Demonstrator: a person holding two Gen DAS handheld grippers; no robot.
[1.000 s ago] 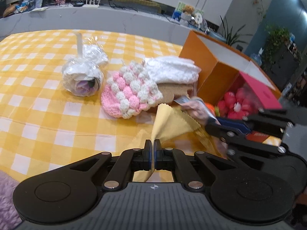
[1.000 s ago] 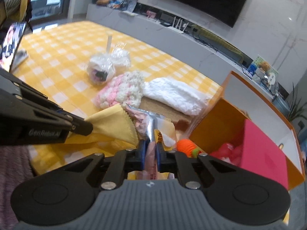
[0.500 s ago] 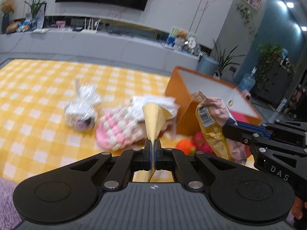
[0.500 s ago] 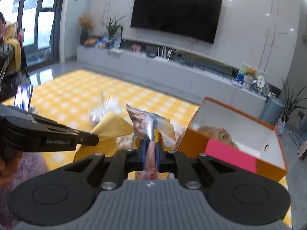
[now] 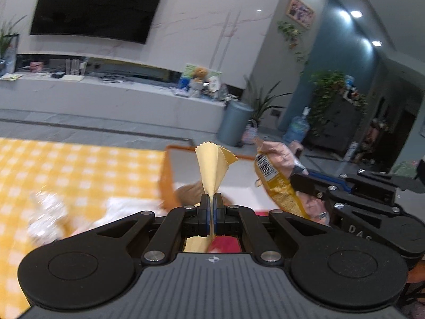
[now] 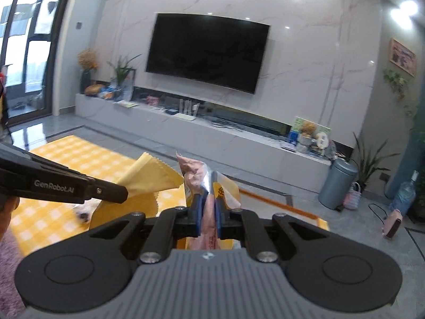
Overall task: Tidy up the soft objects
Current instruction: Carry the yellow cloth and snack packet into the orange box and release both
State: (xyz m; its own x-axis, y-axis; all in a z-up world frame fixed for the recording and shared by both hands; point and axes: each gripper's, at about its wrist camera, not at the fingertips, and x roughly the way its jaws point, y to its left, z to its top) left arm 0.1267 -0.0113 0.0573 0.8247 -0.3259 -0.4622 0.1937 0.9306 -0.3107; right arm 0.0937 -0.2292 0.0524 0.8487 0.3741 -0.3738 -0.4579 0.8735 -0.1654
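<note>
My left gripper (image 5: 211, 199) is shut on a yellow cloth (image 5: 212, 166) with a zigzag edge, held up in the air above the orange box (image 5: 166, 183). My right gripper (image 6: 208, 202) is shut on a pink and yellow snack bag (image 6: 202, 179), also lifted. In the left wrist view the snack bag (image 5: 276, 175) and the right gripper (image 5: 300, 183) are at the right, beside the cloth. In the right wrist view the cloth (image 6: 148, 183) and the left gripper (image 6: 117, 192) are at the left. A brown soft thing (image 5: 188, 192) lies inside the box.
The yellow checked table (image 5: 66, 170) carries a clear-wrapped bundle (image 5: 47, 218) and a white soft item (image 5: 119, 210), both blurred. The box's orange rim (image 6: 279, 203) shows beyond the right gripper. A TV wall and a grey bin (image 6: 336, 183) are behind.
Both grippers have risen and tilted up, carrying the cloth and the snack bag from just above the table to above the orange box. The table items have dropped low in view.
</note>
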